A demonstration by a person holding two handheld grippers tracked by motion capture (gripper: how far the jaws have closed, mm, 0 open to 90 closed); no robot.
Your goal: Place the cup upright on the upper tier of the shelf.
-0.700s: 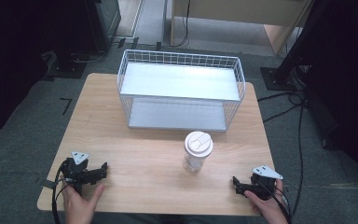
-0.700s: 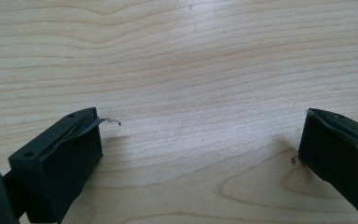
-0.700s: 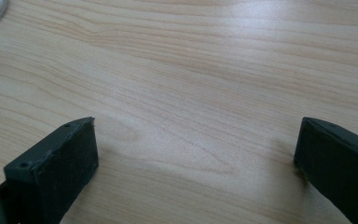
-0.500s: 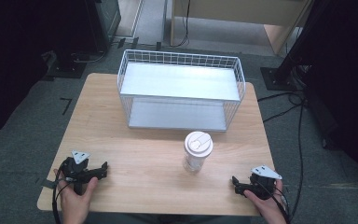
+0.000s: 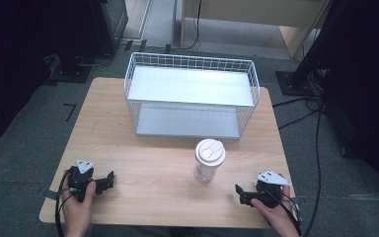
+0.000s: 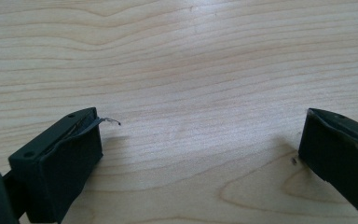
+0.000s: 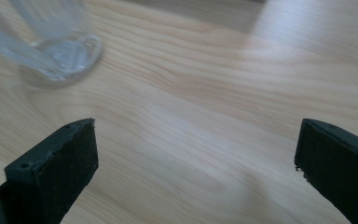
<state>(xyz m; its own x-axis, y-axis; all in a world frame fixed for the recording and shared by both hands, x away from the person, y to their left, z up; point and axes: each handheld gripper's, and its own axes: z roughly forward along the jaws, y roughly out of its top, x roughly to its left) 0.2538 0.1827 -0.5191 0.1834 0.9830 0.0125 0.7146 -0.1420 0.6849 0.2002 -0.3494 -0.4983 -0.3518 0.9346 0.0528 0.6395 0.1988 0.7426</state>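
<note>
A clear plastic cup point(image 5: 209, 161) with a white lid stands upright on the wooden table point(image 5: 148, 148), right of centre. My left gripper point(image 5: 109, 179) rests near the front left corner, held by a hand, its jaws pointing right. In the left gripper view its jaws point(image 6: 200, 135) stand wide apart over bare wood, so it is open. My right gripper point(image 5: 240, 194) lies near the front right corner, pointing left, a short way in front of the cup. It is open with nothing between the jaws point(image 7: 196, 149), and the cup's blurred base point(image 7: 60, 51) sits at the upper left.
A white wire basket rack point(image 5: 192, 96) with two flat shelves stands at the back middle of the table. Cables point(image 5: 316, 148) run over the grey floor to the right. Dark equipment stands point(image 5: 79, 64) are at the back left.
</note>
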